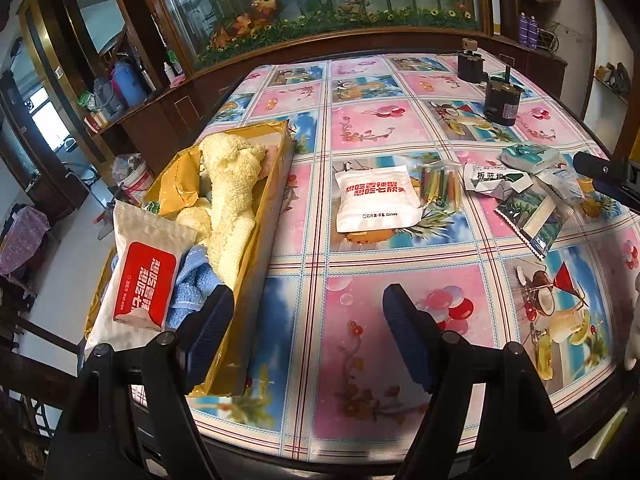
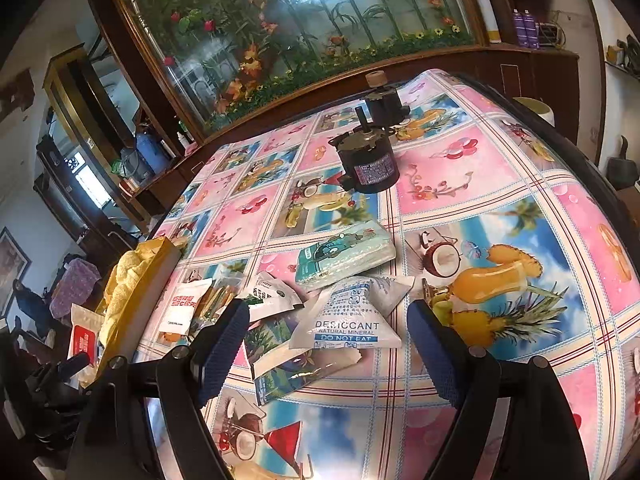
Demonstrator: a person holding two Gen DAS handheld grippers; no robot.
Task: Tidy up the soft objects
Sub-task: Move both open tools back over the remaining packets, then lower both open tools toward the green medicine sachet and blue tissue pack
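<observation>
A large glass-fronted display case [image 1: 320, 4] framed in dark wood fills the top of both views, dressed inside with artificial bamboo, flowers and greenery. At the left of the frame a dark wooden shelf [image 1: 132, 108] carries blue thermos flasks [image 1: 126, 82]. A bright window [image 1: 48, 120] glows at far left. Two purple bottles [image 2: 524, 28] stand at upper right. The floor [image 1: 76, 264] at lower left is pale.
</observation>
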